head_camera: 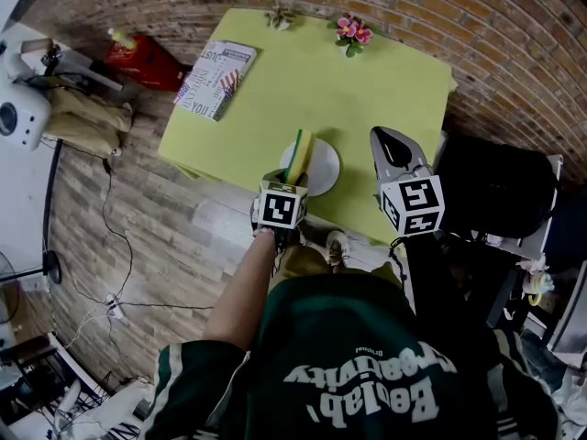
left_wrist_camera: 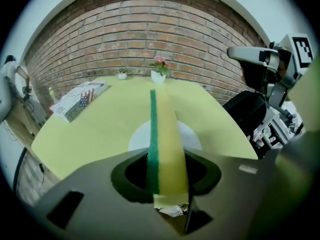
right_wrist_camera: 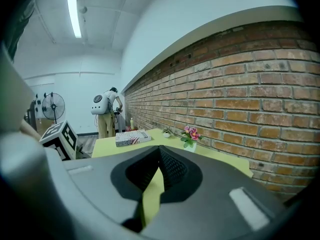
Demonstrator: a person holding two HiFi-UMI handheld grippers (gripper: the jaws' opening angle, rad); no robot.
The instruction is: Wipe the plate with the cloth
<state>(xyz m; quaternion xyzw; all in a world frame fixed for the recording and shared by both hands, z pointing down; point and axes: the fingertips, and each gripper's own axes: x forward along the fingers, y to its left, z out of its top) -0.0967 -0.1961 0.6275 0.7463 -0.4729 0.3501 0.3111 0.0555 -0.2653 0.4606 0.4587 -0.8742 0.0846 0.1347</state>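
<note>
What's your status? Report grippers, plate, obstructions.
Left gripper shut on sponge. Right gripper shut, empty, beside plate. Sponge on edge over plate, contact unclear. Magazine and flower pot far across table, out of the way.

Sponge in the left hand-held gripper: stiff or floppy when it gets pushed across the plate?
Probably fairly stiff: the sponge stands straight out past the jaws with no droop. Likely light and squashy, being foam with a thin green scouring layer. Held edge-on over the plate, it may fold sideways under pressure.
</note>
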